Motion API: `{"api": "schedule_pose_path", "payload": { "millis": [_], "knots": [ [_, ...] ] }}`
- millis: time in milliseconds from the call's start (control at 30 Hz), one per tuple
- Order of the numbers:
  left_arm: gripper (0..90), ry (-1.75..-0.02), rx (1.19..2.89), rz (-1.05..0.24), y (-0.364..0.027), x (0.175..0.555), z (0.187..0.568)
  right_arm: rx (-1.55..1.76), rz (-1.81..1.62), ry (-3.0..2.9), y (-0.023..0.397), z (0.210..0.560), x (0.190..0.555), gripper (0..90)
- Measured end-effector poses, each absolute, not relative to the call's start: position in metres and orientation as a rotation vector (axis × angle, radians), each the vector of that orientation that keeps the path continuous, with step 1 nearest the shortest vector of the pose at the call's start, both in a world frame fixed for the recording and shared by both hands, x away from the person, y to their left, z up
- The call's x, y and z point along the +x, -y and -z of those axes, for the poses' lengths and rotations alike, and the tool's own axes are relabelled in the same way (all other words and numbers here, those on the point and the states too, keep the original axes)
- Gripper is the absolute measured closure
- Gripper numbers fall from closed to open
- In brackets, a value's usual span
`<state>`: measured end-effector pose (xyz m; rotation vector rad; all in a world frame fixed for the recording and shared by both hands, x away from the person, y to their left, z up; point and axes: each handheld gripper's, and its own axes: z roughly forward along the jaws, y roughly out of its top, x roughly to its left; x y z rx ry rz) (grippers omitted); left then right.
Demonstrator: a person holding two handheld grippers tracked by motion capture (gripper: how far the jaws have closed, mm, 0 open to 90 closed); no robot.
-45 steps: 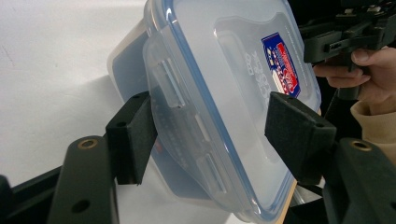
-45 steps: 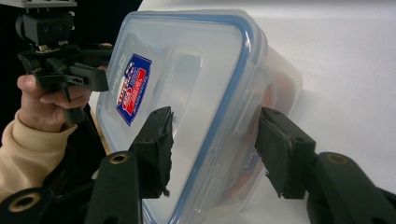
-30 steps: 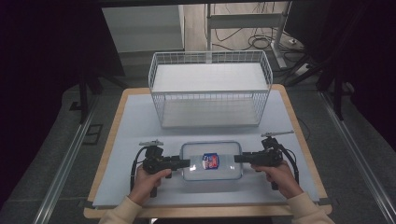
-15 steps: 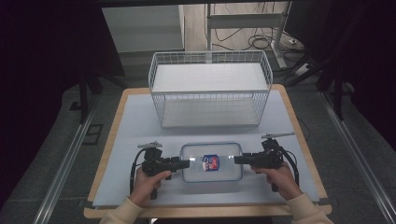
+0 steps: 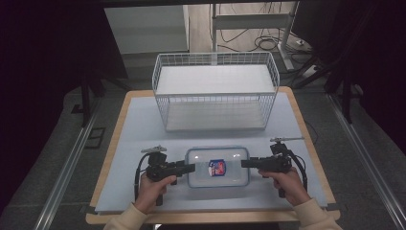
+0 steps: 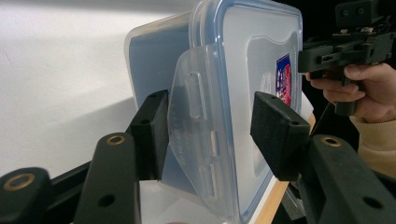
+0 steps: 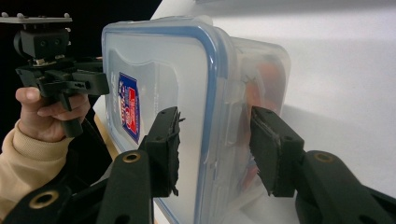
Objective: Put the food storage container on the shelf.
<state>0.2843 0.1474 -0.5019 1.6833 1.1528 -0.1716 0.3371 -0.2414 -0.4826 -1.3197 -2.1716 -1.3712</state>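
Clear box on the worktop carries a red-blue label, text unreadable; left gripper and right gripper straddle its end latches, jaws apart

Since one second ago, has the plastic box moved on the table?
No. In the high view the plastic box lies at the same place in front of the wire basket, between the left gripper and the right gripper.
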Motion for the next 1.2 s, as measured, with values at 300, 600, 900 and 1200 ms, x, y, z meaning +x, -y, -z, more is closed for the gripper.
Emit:
{"api": "schedule_pose_path", "payload": {
  "millis": [300,600,900,1200],
  "knots": [
    [48.9,-1.143,1.676,0.155,-0.147,0.284,0.496,-1.315,1.396,2.177,0.243,0.478,0.335,54.3],
    [49.2,-1.127,1.667,0.142,-0.148,0.286,0.487,-1.294,1.439,2.179,0.244,0.469,0.335,54.9],
    [49.3,-1.115,1.659,0.119,-0.149,0.292,0.476,-1.275,1.474,2.192,0.243,0.459,0.34,55.0],
    [49.3,-1.083,1.659,0.085,-0.15,0.298,0.459,-1.254,1.524,2.216,0.242,0.442,0.344,54.9]
  ]
}}
